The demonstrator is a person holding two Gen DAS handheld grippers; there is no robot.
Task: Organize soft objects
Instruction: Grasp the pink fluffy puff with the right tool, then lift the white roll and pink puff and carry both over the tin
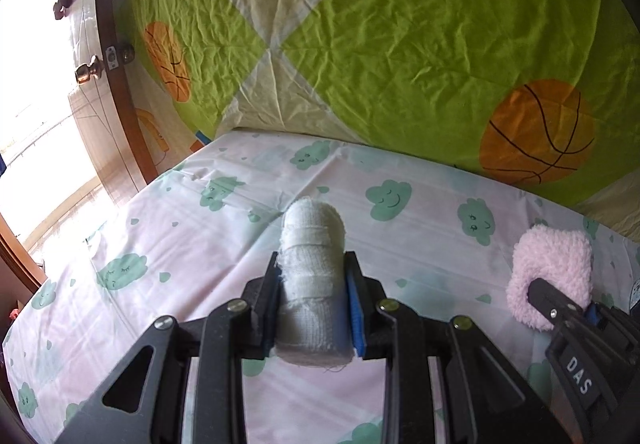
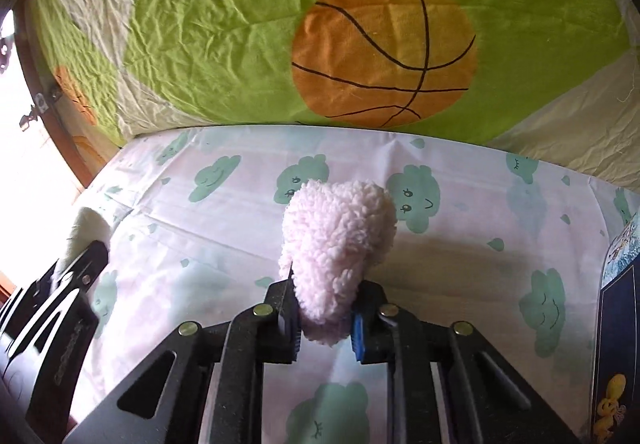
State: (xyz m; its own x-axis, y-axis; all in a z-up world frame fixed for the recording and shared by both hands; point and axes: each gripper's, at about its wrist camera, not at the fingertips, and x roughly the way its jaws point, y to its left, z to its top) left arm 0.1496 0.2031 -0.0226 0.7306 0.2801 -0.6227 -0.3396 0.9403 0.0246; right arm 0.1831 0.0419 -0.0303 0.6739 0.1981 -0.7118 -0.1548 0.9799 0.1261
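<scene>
Over a table spread with a white cloth [image 1: 224,244] printed with mint-green smiling clouds, two grippers each carry one soft thing. One left gripper [image 1: 313,276] is clamped on a single white gauze roll [image 1: 313,264]: its two blue-padded fingers [image 1: 355,308] press the roll's sides, and the roll lies lengthwise between them, its rounded far end sticking out past the fingertips above the cloth. One right gripper [image 2: 326,284] is closed on a single fluffy pale-pink pad [image 2: 340,240]; the pad's lower part is squeezed between the two fingers while its wider, woolly top bulges out forward of them. From the left wrist view the same pink pad [image 1: 550,268] shows at the right edge, pinched in the right gripper's black finger [image 1: 548,296], well to the right of the gauze roll. Whether either soft thing touches the cloth I cannot tell.

Behind the table hangs a crumpled sheet [image 1: 400,44] in lime-green and cream quarters, and the left wrist view shows two orange basketballs printed on it, one [image 1: 536,132] at the lower right and one [image 1: 168,60] at the left. A brown wooden frame [image 1: 116,84] with one brass knob [image 1: 90,72] borders the sheet on the left, against bright light. At the right edge of the right wrist view lies one dark-blue printed object [image 2: 620,324], only partly in sight.
</scene>
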